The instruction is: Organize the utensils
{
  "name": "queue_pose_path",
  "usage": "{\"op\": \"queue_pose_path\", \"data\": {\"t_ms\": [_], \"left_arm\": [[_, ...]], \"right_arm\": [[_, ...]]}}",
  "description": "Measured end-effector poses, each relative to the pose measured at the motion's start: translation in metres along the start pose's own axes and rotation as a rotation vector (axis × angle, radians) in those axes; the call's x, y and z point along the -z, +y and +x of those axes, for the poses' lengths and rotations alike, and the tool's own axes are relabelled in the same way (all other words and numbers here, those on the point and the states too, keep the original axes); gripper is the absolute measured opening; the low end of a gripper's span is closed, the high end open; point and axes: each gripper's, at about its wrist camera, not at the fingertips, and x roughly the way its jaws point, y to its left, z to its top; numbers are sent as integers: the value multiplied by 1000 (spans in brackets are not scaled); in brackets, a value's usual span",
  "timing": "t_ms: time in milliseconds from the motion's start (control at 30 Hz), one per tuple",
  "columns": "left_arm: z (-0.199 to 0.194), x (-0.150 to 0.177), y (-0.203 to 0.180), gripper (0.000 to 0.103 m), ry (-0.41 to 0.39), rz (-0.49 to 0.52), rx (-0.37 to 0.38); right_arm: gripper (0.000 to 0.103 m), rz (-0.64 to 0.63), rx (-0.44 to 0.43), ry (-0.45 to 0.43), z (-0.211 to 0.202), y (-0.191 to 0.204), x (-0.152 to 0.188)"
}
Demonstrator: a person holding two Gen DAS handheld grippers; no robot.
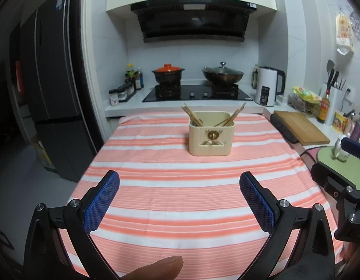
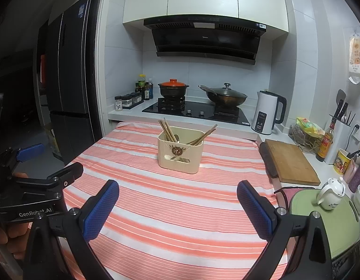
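A cream utensil holder [image 1: 211, 134] stands on the far middle of the table with the pink-striped cloth [image 1: 170, 186]. Wooden chopsticks [image 1: 192, 116] lean in it at left and right. In the right wrist view the holder [image 2: 180, 150] also holds chopsticks [image 2: 167, 129] and a spoon. My left gripper [image 1: 179, 182] is open and empty, low over the near part of the cloth. My right gripper [image 2: 178, 190] is open and empty, also short of the holder. The right gripper's body shows at the right edge of the left wrist view [image 1: 338, 182], and the left gripper's body at the left edge of the right wrist view [image 2: 35, 186].
A wooden cutting board [image 2: 290, 162] lies on the counter right of the table. A green mat [image 2: 329, 219] with a white teapot [image 2: 331, 192] sits nearer. Behind are a stove [image 2: 196, 112] with pots, a white kettle [image 2: 267, 115] and a fridge [image 2: 68, 74] at left.
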Motion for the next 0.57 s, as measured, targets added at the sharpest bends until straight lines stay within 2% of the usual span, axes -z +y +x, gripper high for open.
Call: {"op": "queue_pose_path", "data": {"t_ms": [367,433,567], "left_arm": [[1,1,-3,103,5,4,9],[-1,4,-4,103,-14,-3,30],[-3,8,-5,103,-28,-5,13]], "right_arm": [[103,1,3,4,2,-5,0],[103,3,5,6,3,-6,1],[103,6,4,10,4,-7,3]]}}
